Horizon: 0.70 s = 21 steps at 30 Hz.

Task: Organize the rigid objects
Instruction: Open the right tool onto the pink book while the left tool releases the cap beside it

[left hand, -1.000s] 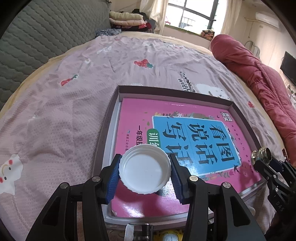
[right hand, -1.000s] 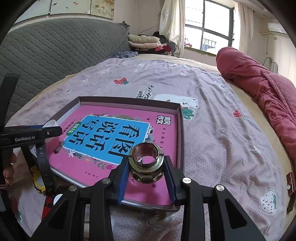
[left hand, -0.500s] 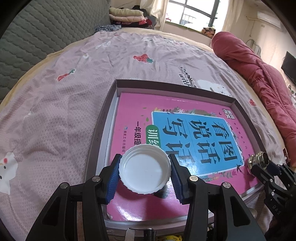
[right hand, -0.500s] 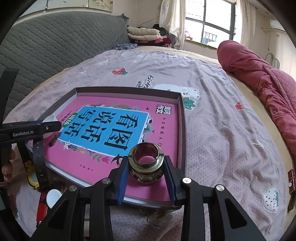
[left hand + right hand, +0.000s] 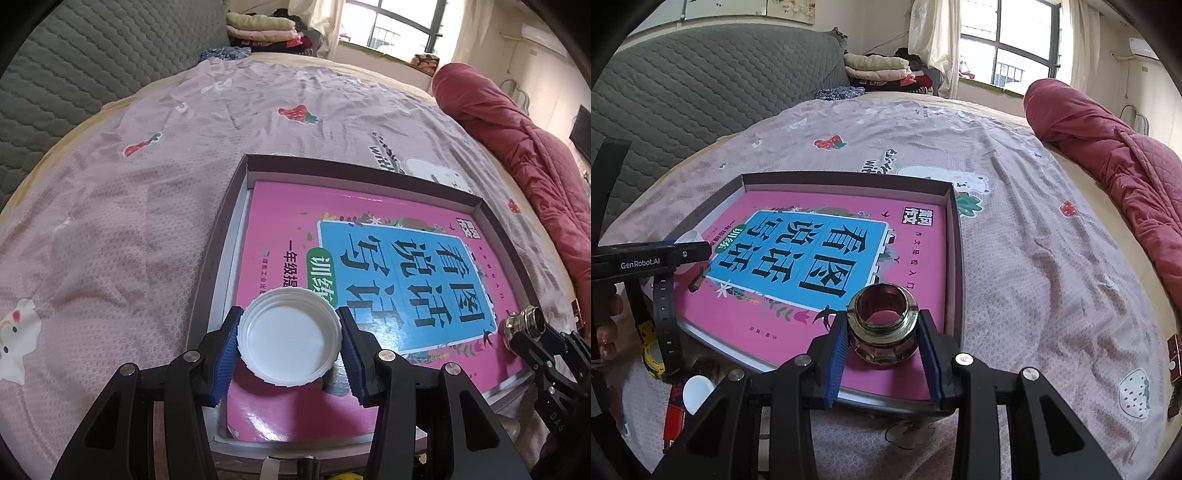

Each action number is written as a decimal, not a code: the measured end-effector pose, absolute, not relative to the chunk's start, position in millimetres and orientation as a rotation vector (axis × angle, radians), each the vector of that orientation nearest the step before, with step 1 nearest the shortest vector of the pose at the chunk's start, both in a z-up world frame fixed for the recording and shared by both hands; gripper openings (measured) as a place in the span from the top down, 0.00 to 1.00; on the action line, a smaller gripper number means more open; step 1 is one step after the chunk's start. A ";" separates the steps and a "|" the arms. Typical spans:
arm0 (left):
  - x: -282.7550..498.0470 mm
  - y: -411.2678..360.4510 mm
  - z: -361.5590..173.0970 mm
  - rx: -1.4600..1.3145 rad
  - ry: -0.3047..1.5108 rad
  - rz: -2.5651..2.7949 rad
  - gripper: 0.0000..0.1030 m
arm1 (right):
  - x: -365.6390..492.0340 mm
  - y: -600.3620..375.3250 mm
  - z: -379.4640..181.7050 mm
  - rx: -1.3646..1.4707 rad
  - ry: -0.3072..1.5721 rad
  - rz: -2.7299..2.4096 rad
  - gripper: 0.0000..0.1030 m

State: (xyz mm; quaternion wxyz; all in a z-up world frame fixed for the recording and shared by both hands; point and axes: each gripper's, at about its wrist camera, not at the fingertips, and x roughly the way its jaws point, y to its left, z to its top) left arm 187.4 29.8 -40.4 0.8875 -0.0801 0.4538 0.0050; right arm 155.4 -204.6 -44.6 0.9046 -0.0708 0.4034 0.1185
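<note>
Pink book (image 5: 332,266) fills the box (image 5: 236,206).

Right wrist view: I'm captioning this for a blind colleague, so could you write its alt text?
The right gripper clamps a metal threaded fitting over a pink book lying in a shallow brown box on a pink bedspread. At left, the left gripper holds a white cap.

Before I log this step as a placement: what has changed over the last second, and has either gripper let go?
Neither let go. Both grippers came in and down over the tray: the right gripper carried the metal fitting over the pink book's near right corner, close to its cover. The left gripper brought the white cap further over the near left end. Tray and book stayed put.
</note>
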 end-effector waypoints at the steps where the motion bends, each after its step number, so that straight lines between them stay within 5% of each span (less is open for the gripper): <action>1: 187.6 30.8 -40.4 -0.172 0.943 0.009 0.50 | 155.4 -204.9 -44.6 -0.145 0.833 0.246 0.64; 21: 181.0 36.5 -23.8 -0.192 0.895 0.020 0.40 | 154.0 -214.7 -38.0 -0.095 0.797 0.246 0.57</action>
